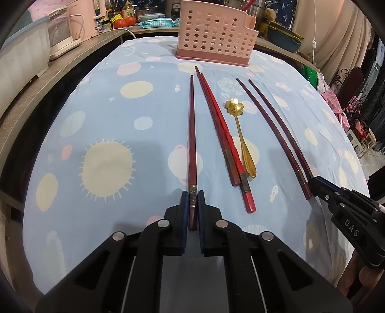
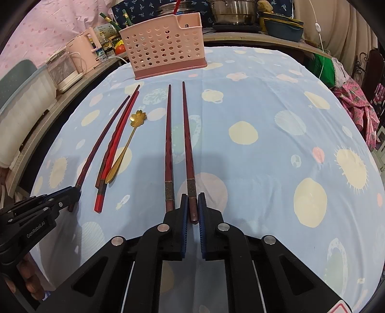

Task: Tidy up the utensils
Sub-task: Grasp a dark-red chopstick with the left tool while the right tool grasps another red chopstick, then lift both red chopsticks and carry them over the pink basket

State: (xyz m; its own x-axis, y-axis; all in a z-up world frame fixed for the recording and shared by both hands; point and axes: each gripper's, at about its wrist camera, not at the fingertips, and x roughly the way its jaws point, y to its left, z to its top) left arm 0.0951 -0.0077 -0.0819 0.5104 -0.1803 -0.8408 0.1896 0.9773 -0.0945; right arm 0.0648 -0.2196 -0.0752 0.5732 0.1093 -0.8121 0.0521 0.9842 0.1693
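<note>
My left gripper [image 1: 192, 195] is shut on the thick end of a dark red chopstick [image 1: 191, 134] that lies lengthwise on the tablecloth. In the right wrist view it sits at the left [image 2: 73, 195]. My right gripper [image 2: 192, 196] is shut on the end of another dark chopstick [image 2: 189, 144], whose twin [image 2: 168, 144] lies just to its left. In the left wrist view that gripper enters from the right [image 1: 315, 184]. Between the two lie a bright red chopstick pair [image 1: 223, 144] and a gold spoon with a flower-shaped end [image 1: 240, 130]. A pink perforated utensil holder [image 1: 216, 36] stands upright beyond them.
A blue patterned cloth [image 1: 108, 120] covers the table. A counter runs along the left and back with a pink kettle [image 2: 81, 53], a white appliance [image 1: 62, 31], tomatoes [image 1: 125, 22] and steel pots [image 2: 233, 10]. Pink clothes [image 2: 358, 106] hang off the right side.
</note>
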